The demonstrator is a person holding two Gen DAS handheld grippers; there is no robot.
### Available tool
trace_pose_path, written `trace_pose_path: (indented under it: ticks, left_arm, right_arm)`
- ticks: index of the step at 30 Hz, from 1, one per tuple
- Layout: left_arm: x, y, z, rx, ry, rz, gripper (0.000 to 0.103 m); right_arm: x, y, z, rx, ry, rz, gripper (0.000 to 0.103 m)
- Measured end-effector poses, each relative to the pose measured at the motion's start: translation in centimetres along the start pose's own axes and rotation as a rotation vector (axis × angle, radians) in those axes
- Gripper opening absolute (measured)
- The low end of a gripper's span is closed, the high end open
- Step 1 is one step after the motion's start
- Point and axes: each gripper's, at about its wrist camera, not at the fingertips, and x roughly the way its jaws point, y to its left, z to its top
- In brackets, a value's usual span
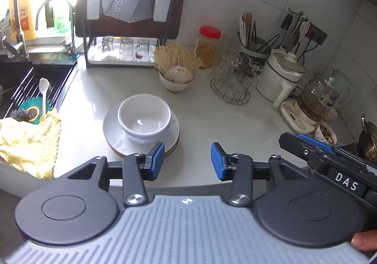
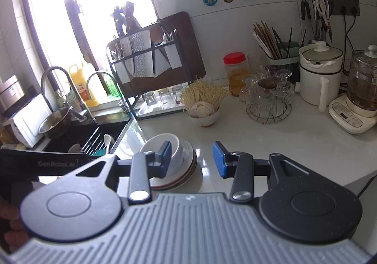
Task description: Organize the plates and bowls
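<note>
Left tool (image 1: 187,161): blue pads parted, nothing between them, held above the near edge of the surface (image 1: 235,117). Right tool (image 2: 192,158): pads likewise apart and empty; in the left wrist view its black body juts in from the lower right.

White bowl (image 1: 144,119) sits upright and empty on a stack of plates (image 1: 113,134), top plate white, brown rims showing beneath. Stack is on the surface just ahead of the left tool's left pad, near the sink (image 1: 37,84).

Beyond the stack: a small bowl of garlic (image 1: 176,79) with pale noodles (image 1: 175,56) behind it. Farther back, a black dish rack (image 1: 127,23) with upturned glasses. To the right, a red-lidded jar (image 1: 208,47), a wire stand of glass cups (image 1: 233,77), a chopstick holder (image 1: 253,37), a white pot (image 1: 280,75), a glass kettle (image 1: 315,101). A yellow cloth (image 1: 28,143) lies at the sink's edge.
</note>
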Motion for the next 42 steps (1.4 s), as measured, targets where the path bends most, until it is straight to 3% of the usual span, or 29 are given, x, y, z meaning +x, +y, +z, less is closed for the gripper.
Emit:
trace_pose_path:
  ticks: [11, 17, 20, 22, 28, 39, 42]
  left_arm:
    - [-1.3, 0.1, -2.9, 0.014, 0.01, 0.015, 0.056]
    - [-2.0, 0.1, -3.9, 0.025, -0.001, 0.018, 0.067]
    - [-2.4, 0.2, -4.3, 0.027, -0.009, 0.025, 0.07]
    - [-2.6, 0.3, -4.5, 0.025, -0.011, 0.025, 0.075]
    - [-3.1, 0.5, -4.9, 0.033, -0.023, 0.049, 0.089]
    - [-3.9, 1.5, -5.7, 0.072, -0.048, 0.079, 0.095]
    - [-3.9, 2.0, -5.7, 0.067, -0.048, 0.093, 0.096]
  right_arm:
    - [-1.7, -0.2, -2.3, 0.002, 0.015, -0.007, 0.043]
    - [-2.3, -0.3, -2.9, 0.01, 0.011, -0.028, 0.043]
    - [-2.7, -0.1, -3.1, -0.003, 0.009, -0.03, 0.047]
    - [-3.0, 0.2, -3.2, -0.02, 0.0, -0.033, 0.058]
    - [-3.4, 0.8, -3.4, -0.055, -0.007, -0.034, 0.059]
    - [-2.6, 1.2, -3.7, -0.053, -0.014, -0.031, 0.059]
    - [-2.5, 1.3, -3.8, -0.046, -0.021, -0.033, 0.08]
